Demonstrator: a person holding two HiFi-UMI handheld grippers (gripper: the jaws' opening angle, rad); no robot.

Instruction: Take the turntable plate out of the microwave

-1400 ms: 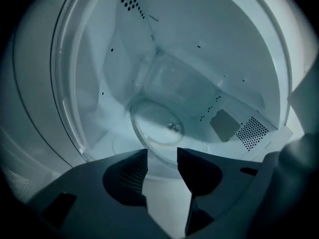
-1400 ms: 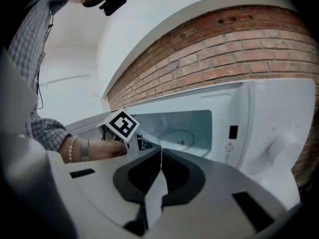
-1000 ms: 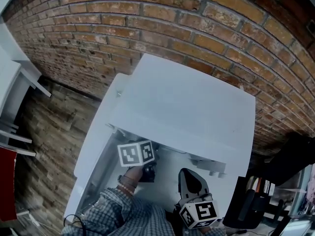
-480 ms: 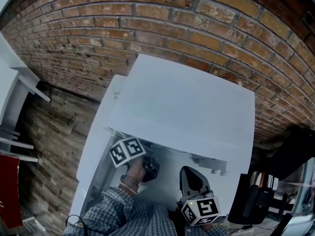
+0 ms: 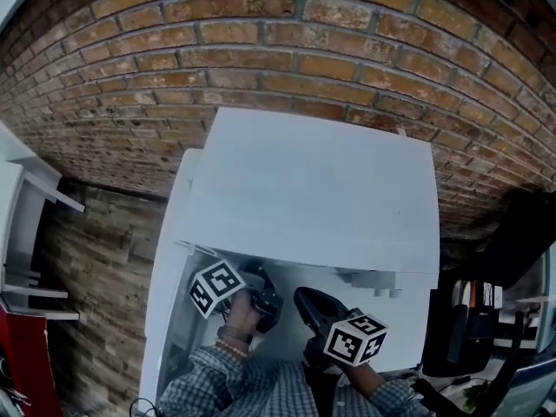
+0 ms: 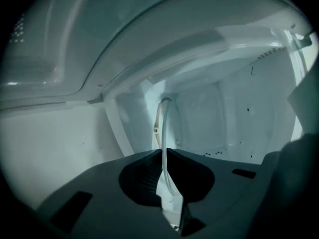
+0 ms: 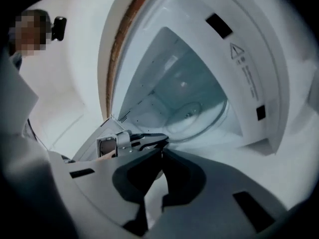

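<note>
Removal is only starting: our left gripper [image 6: 165, 152] is closing its jaws on the rim of the turntable plate [image 7: 198, 117], which sits inside the microwave [image 5: 313, 189]. Our right gripper [image 7: 160, 153], jaws together and empty, hovers at the opening. Lifting out remains.

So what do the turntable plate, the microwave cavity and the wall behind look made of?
Turntable plate: likely clear glass; the white floor shows through it and its rim glints.
Microwave cavity: smooth white coated metal, perhaps enamel or paint, with a soft sheen; the look alone leaves this open.
Wall: rough matt red-brown brick with pale mortar joints.
</note>
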